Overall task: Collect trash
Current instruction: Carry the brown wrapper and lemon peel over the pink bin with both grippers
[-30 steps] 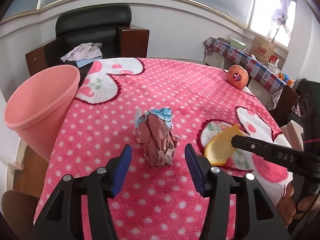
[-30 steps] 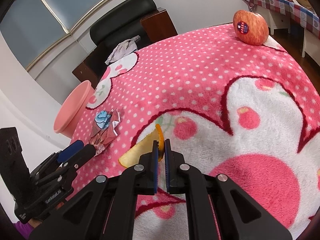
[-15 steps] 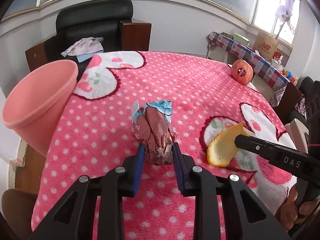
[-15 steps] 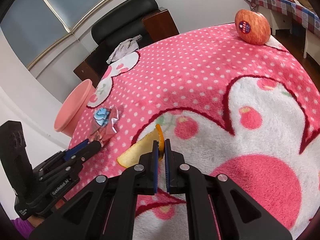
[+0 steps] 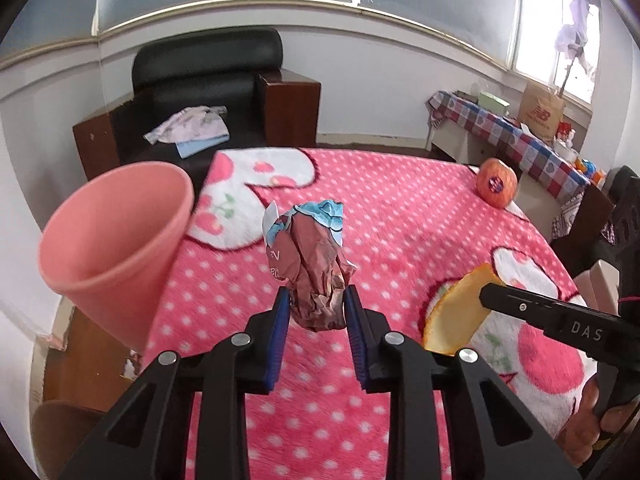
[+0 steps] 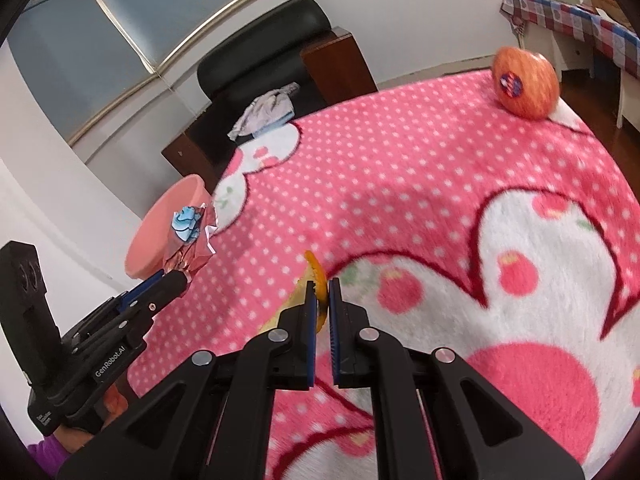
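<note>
Two wrist fisheyes, angled down over a pink polka-dot fleece tablecloth [image 5: 400, 216]

Each looks close along its own black fingers; both share the round pink plastic bin [image 5: 116, 240], black leather armchair [image 6: 264, 52], and red stickered apple [image 6: 524, 82].

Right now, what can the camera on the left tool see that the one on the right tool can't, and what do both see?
Only the left view shows the brown paper bag by the window and the bin's open mouth. Only the right view shows the left tool's body and the purple sleeve. Both show the crumpled wrapper gripped in the left gripper, the peel clamped in the right gripper, the pink bin, apple and armchair.
</note>
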`<action>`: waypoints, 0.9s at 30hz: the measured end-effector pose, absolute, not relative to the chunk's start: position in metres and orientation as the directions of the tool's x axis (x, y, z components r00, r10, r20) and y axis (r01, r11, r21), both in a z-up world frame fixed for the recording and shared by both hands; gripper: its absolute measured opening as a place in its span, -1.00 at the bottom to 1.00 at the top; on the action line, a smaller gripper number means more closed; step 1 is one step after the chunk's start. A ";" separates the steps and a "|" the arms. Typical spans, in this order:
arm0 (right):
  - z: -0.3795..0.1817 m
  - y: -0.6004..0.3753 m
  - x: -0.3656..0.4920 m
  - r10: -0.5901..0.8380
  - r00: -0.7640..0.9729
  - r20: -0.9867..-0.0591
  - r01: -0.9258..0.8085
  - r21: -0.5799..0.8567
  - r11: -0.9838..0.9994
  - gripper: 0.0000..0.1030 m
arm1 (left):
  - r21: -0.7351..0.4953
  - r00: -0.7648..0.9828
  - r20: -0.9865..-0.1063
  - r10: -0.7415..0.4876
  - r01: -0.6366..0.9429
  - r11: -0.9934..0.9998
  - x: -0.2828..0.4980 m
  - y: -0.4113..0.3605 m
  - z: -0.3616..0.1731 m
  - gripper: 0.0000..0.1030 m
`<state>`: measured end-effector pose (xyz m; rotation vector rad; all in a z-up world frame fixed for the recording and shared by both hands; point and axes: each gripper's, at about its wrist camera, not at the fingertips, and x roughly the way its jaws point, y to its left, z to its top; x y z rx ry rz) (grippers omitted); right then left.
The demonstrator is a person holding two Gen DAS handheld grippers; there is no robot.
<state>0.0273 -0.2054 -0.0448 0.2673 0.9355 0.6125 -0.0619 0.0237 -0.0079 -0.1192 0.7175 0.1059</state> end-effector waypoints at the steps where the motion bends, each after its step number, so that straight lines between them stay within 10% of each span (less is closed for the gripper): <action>1: -0.041 -0.203 0.028 0.602 0.443 -0.664 -0.382 0.468 0.797 -0.88 | -0.070 0.752 -0.657 0.061 -0.141 0.987 -0.062 0.025 -0.006 -0.48; 27: 0.021 -0.098 0.066 0.722 0.397 -0.567 -0.557 0.477 0.680 -0.88 | 0.017 0.782 -0.557 0.281 -0.328 0.945 -0.068 0.116 0.036 -0.48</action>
